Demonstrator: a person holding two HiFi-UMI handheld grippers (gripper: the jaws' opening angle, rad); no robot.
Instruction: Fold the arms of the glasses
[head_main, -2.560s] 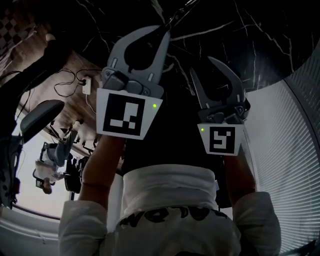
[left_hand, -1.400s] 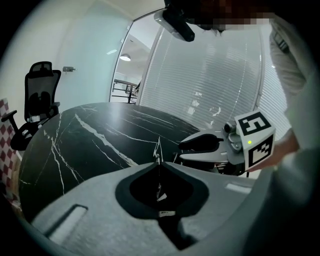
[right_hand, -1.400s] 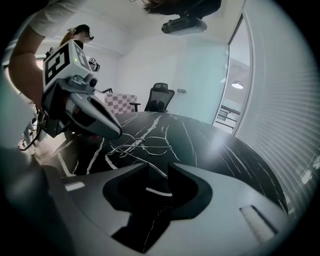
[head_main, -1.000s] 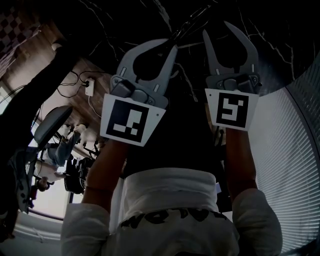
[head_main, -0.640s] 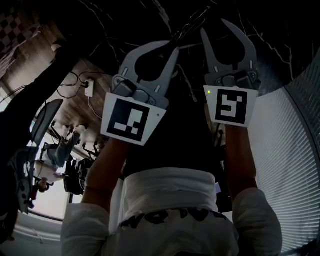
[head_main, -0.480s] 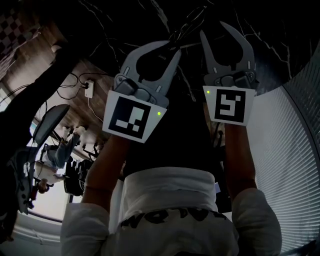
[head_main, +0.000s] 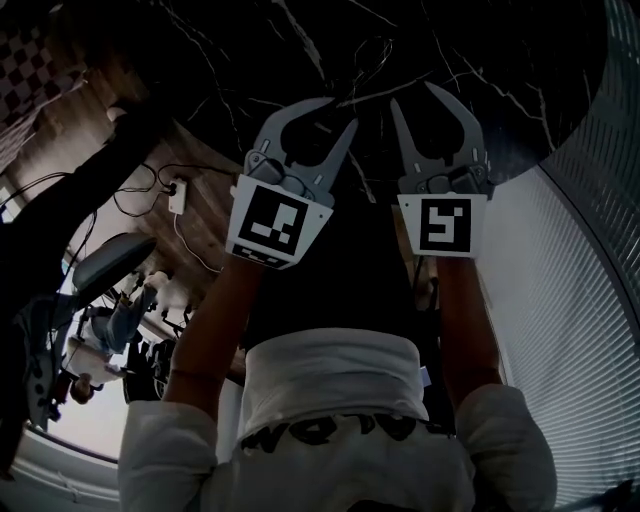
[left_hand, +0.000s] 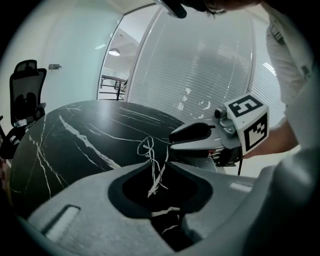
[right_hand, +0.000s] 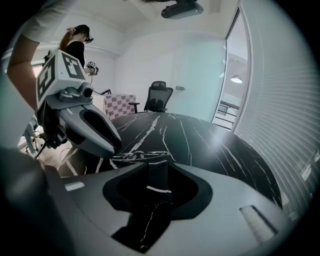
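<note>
The glasses (right_hand: 140, 154), a thin wire frame, lie on the black marble table (right_hand: 200, 140) just beyond my right gripper's (right_hand: 159, 162) tips. In the left gripper view they show as pale thin loops (left_hand: 148, 146) right past my left gripper's (left_hand: 159, 162) tips. In the head view both grippers reach forward side by side over the table, left gripper (head_main: 340, 110) and right gripper (head_main: 412, 92), with the glasses barely visible in the dark between them. Each gripper has a gap between its jaws and nothing in it. Neither touches the frame.
The table's round edge runs close to a wall of blinds (head_main: 590, 250) on the right. Cables and a power strip (head_main: 178, 185) lie on the wooden floor to the left. An office chair (right_hand: 157, 97) stands behind the table, and a person (right_hand: 77, 45) stands further back.
The right gripper has come up from lower right to sit level with the left one. Both now stand closer together and a little lower in the head view.
</note>
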